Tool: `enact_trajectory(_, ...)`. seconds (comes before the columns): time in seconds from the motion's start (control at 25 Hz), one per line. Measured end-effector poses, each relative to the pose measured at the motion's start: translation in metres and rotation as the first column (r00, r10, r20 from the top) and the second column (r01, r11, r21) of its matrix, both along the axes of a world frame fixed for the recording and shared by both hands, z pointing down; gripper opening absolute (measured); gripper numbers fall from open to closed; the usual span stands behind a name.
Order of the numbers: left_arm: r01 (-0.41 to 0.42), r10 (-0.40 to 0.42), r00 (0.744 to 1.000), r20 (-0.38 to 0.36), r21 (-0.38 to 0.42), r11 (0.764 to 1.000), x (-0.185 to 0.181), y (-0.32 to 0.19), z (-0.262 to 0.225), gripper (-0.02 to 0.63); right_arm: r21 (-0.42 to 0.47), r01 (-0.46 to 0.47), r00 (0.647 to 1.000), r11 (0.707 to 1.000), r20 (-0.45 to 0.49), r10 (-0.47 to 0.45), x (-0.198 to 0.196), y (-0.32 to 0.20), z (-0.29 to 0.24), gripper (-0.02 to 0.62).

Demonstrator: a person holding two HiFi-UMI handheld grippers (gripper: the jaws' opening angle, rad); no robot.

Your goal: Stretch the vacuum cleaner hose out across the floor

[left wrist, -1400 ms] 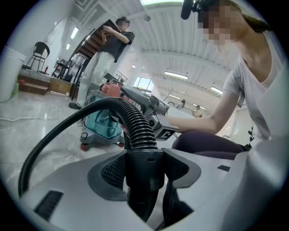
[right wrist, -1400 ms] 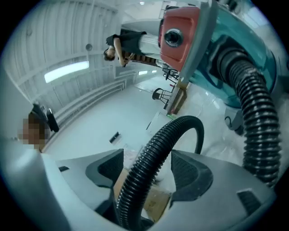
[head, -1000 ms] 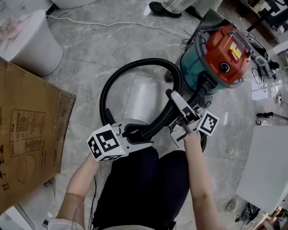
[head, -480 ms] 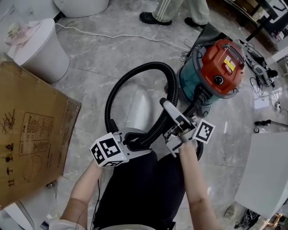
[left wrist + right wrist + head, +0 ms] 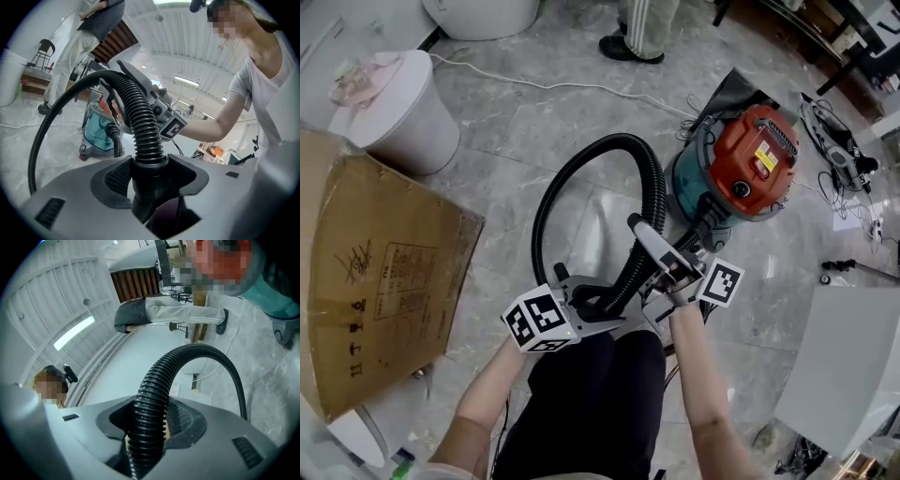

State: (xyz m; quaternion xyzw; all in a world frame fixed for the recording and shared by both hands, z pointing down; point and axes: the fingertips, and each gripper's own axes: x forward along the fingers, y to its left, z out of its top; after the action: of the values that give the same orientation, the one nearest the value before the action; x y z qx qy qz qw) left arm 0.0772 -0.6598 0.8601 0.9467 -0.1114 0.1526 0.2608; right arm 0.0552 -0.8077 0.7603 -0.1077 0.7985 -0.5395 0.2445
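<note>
- A grey marble floor fills the background, and the vacuum cleaner stands on it.
- The smooth cuff at the free end of the hose is clamped between the jaws of the left gripper.
- The jaws of the right gripper have just been closing, and the ribbed hose is pinched between them, a little nearer the vacuum cleaner.
- Beyond both grips, the hose is held off the floor in a tall loop beside the vacuum cleaner, not yet laid out.
- The hose is judged light, springy and prone to recoil.
- The ribs should resist slipping, and the stiff cuff is the best hold.
- The vacuum cleaner may be dragged along if the hose is pulled hard.
</note>
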Motion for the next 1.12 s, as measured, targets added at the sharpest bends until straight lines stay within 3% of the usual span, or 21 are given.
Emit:
enact_trajectory(0.28, 0.007, -0.008, 0.999, -0.038, -0.031, 0.999, -0.002, 0.011, -0.076, 0.244, 0.006, 0.031, 0.999, 1.0, -0.042, -0.03, -0.011, 0.011, -0.074, 0.187)
enact_trajectory(0.88, -0.015, 0.008, 0.998, -0.069, -0.108, 0.994, -0.009, 0.062, -0.229, 0.244, -0.015, 0.031, 0.999, 0.999, -0.041, -0.032, -0.02, 0.058, -0.224, 0.187)
enact_trajectory(1.12, -0.009, -0.003, 0.997, -0.083, -0.149, 0.989, -0.018, 0.093, -0.301, 0.244, -0.083, 0.029, 1.0, 0.996, 0.013, -0.028, -0.026, 0.088, -0.289, 0.187)
